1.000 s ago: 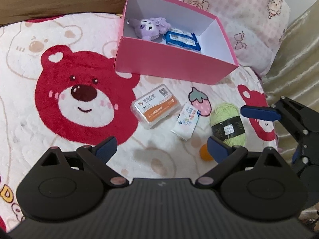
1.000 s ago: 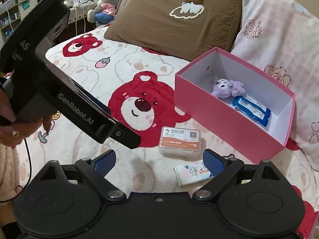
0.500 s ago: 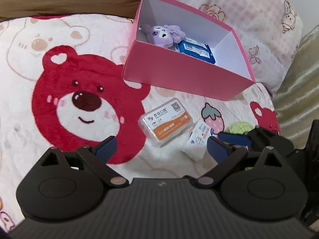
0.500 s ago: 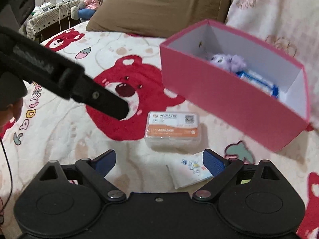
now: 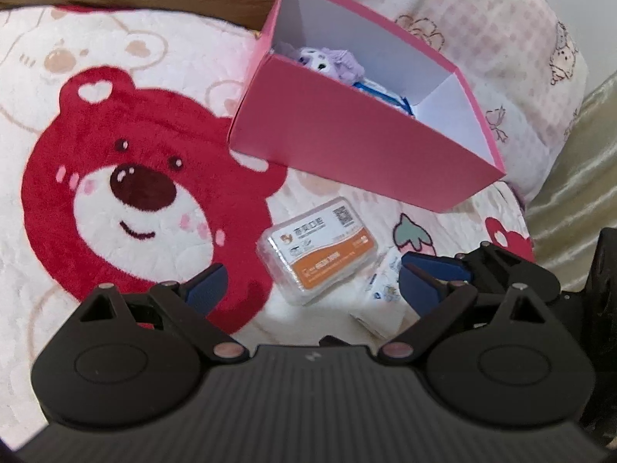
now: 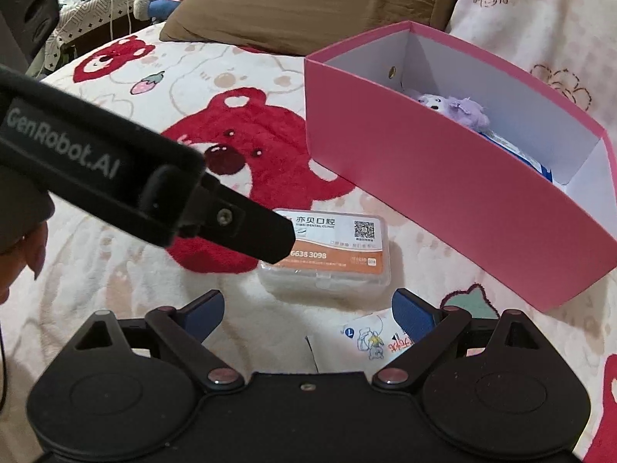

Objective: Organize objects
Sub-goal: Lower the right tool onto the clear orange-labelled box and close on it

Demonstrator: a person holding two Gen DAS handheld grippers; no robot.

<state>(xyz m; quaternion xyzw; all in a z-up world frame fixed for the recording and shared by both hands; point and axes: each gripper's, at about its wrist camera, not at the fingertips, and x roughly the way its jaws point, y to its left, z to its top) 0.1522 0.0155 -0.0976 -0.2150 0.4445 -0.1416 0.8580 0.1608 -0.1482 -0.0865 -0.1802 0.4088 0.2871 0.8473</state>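
Both tools are held low over a bear-print blanket, each released with its blue pads wide apart and nothing between them. The left gripper is seen above a clear plastic case with an orange and white label, which lies flat on the blanket just in front of the pink box. The right gripper is positioned near a small white printed packet, which lies beside the case and is partly hidden by the right-hand finger. Inside the open box, a purple plush toy and a blue packet are seen side by side. A brown pillow is set behind the box.
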